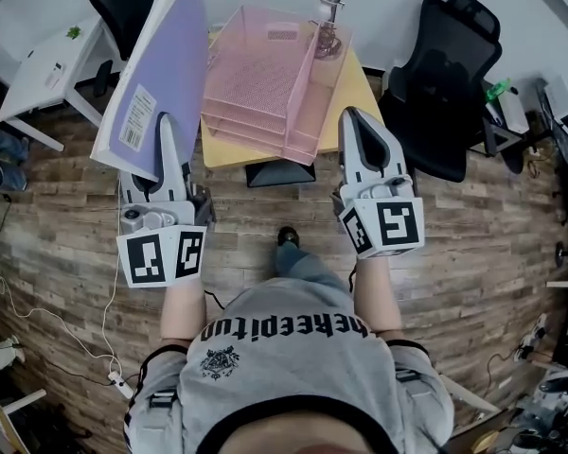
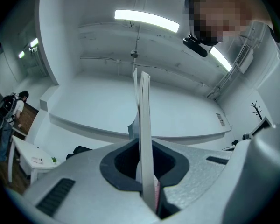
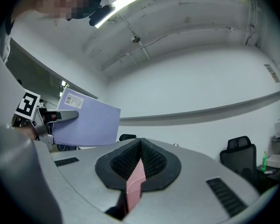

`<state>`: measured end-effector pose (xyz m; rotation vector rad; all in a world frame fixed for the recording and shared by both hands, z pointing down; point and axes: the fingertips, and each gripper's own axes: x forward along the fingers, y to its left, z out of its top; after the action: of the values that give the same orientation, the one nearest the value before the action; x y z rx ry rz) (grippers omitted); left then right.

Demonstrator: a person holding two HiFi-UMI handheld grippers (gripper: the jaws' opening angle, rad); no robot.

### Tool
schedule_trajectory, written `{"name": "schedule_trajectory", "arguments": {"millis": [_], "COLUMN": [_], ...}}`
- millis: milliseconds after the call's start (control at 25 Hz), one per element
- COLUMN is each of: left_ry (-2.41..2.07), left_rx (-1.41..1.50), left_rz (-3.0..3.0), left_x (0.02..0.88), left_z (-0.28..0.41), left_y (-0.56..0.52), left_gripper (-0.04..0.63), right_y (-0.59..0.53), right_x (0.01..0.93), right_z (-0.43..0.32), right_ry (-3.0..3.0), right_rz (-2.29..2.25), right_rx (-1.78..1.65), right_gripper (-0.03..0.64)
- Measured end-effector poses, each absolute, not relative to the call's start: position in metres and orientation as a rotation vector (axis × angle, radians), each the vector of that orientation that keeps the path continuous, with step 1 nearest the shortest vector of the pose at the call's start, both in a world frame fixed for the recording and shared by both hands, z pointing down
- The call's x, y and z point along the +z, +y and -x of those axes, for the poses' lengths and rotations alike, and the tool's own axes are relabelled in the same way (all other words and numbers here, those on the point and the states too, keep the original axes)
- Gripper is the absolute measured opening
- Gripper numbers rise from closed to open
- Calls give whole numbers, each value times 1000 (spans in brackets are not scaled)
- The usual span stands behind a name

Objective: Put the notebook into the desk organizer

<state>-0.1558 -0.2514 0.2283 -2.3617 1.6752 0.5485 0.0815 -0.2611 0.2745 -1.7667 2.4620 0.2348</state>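
The left gripper point(image 1: 167, 126) clamps the notebook point(image 1: 166, 60) – not yet inside the desk organizer point(image 1: 265, 74). The right gripper point(image 1: 352, 116) pinches that organizer's pink rim.

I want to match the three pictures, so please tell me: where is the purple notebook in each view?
Head view: the notebook is at the upper left, held up and tilted.
Left gripper view: the notebook stands edge-on at the centre, between the jaws.
Right gripper view: the notebook is left of centre, its purple cover towards the camera.
Shared landmark: the left gripper that grips it shows in all three.
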Motion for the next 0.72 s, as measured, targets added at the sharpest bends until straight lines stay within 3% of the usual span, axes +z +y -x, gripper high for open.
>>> {"name": "schedule_trajectory", "arguments": {"millis": [720], "left_ry": [1676], "left_rx": [408], "left_rz": [2337], "left_x": [236], "left_z": [119], "left_y": [-354], "left_gripper": [31], "right_y": [-372], "right_x": [272], "right_z": [-105], "right_ry": [2513], "right_rz": [1659], "right_rx": [225], "right_gripper": [3]}}
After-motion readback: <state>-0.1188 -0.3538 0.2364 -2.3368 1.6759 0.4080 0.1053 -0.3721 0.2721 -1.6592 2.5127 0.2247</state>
